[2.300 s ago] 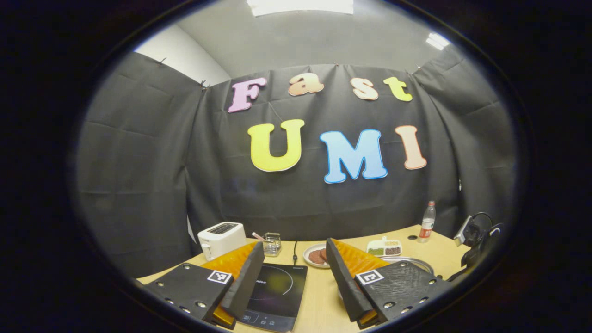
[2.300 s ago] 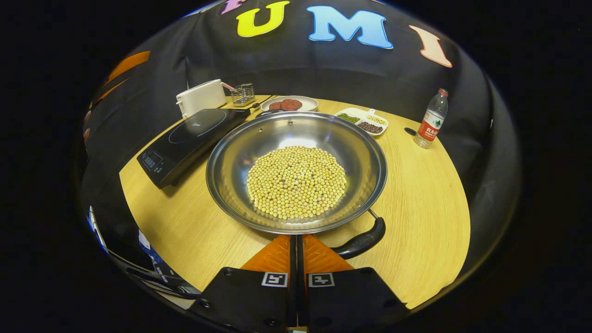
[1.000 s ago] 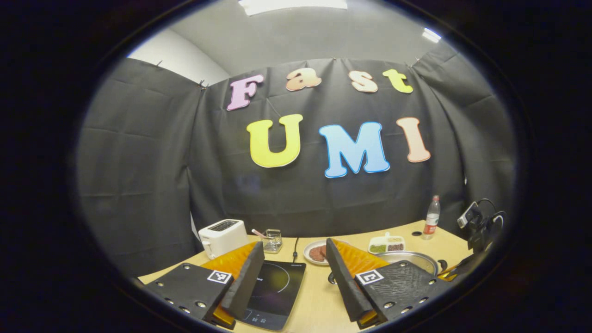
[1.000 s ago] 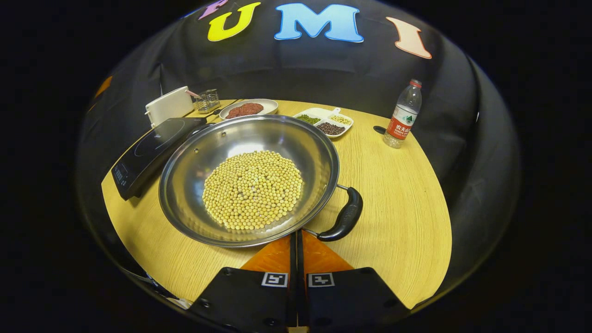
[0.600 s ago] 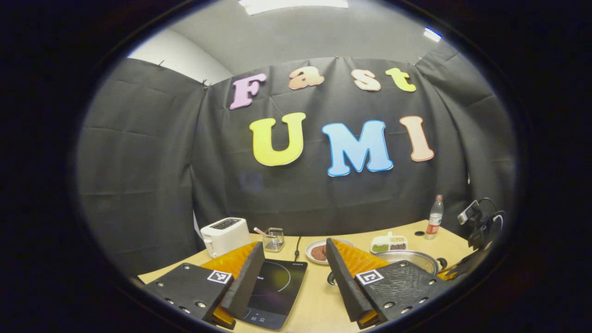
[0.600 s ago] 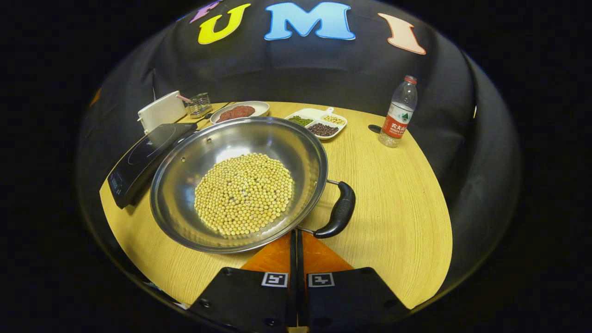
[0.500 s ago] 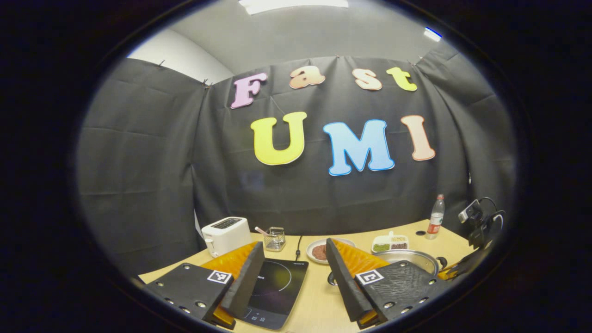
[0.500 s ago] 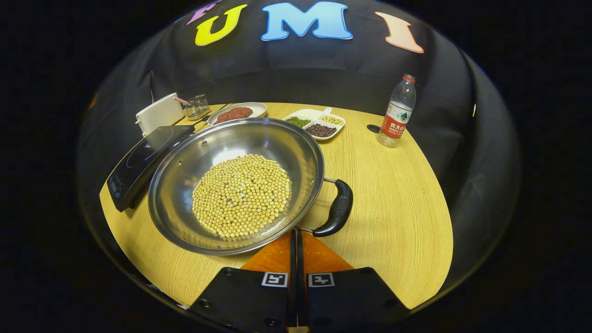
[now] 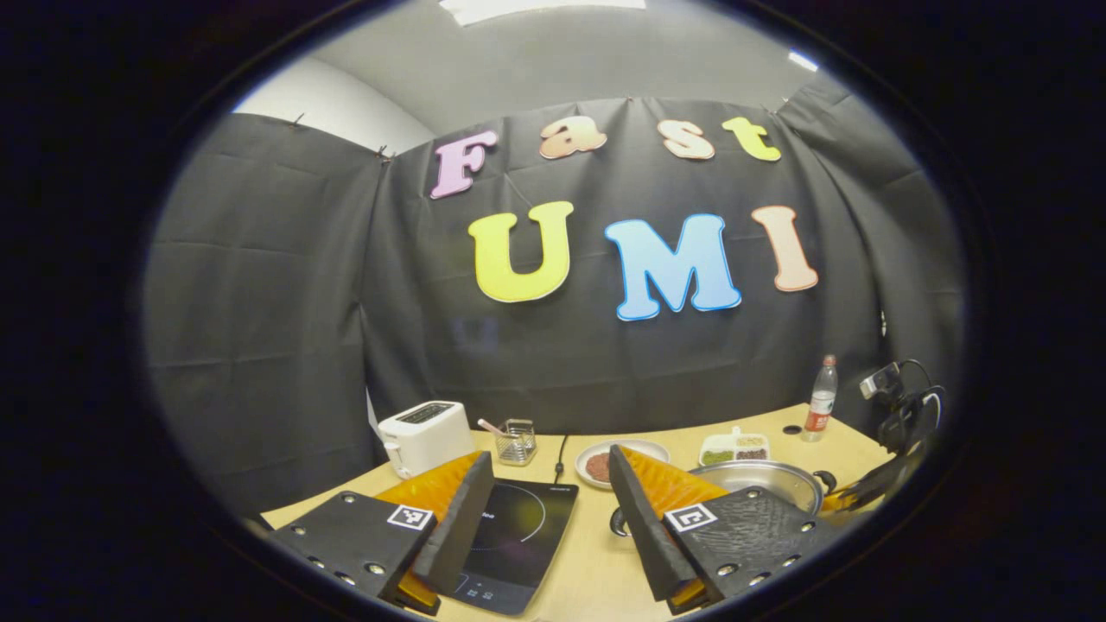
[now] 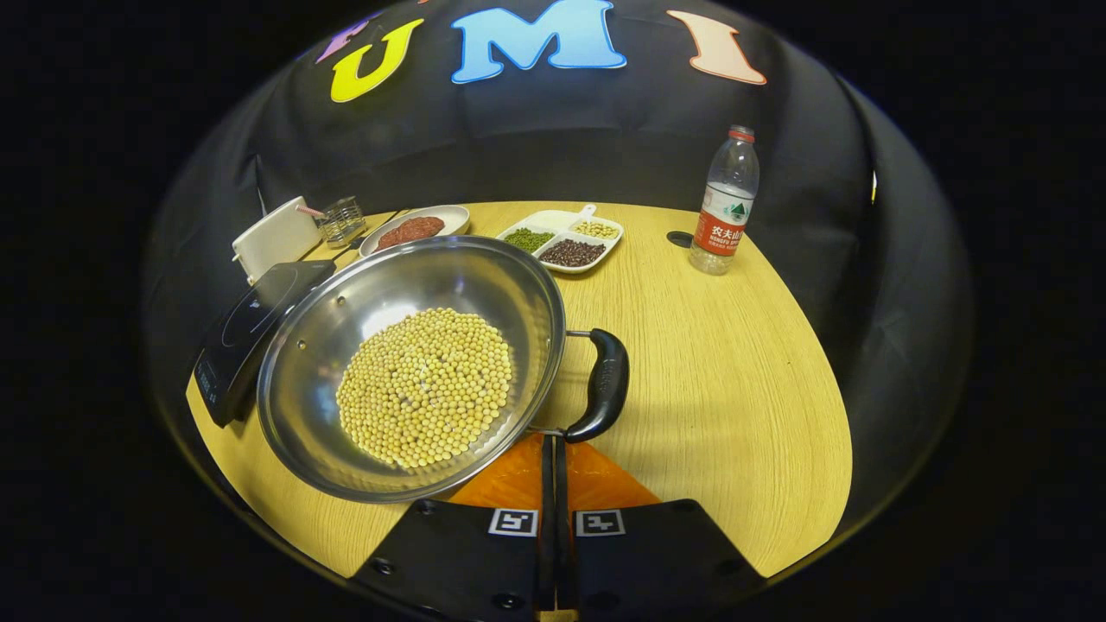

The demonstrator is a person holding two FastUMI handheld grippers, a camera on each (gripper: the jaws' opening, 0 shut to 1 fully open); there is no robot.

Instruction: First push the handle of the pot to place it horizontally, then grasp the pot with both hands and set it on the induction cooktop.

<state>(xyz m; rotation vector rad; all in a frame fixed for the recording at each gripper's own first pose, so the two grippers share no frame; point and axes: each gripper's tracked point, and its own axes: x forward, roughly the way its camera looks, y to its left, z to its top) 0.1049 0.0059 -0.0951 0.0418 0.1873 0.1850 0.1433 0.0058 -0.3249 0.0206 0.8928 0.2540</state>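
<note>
A steel pot (image 10: 536, 294) filled with yellow soybeans stands on the wooden table (image 10: 734, 363). One black handle (image 10: 602, 384) points to the right of the pot. My right gripper (image 10: 553, 442) is shut, and its tips touch the near end of that handle. The black induction cooktop (image 10: 242, 324) lies just left of the pot, whose rim overlaps its edge. In the left gripper view my left gripper (image 9: 549, 460) hangs open above the table, with the cooktop (image 9: 518, 527) between its fingers and the pot (image 9: 760, 479) behind its right finger. The right gripper (image 9: 836, 504) shows beside the pot.
At the back stand a white toaster (image 10: 272, 238), a wire holder (image 10: 340, 220), a plate of reddish food (image 10: 415, 229), a divided dish of beans (image 10: 562, 242) and a water bottle (image 10: 724, 203). Bare table spreads to the right of the pot.
The pot has turned, and its near handle has swung from the front round to the right side under the right gripper's push. The left gripper has stayed open and barely moved.
</note>
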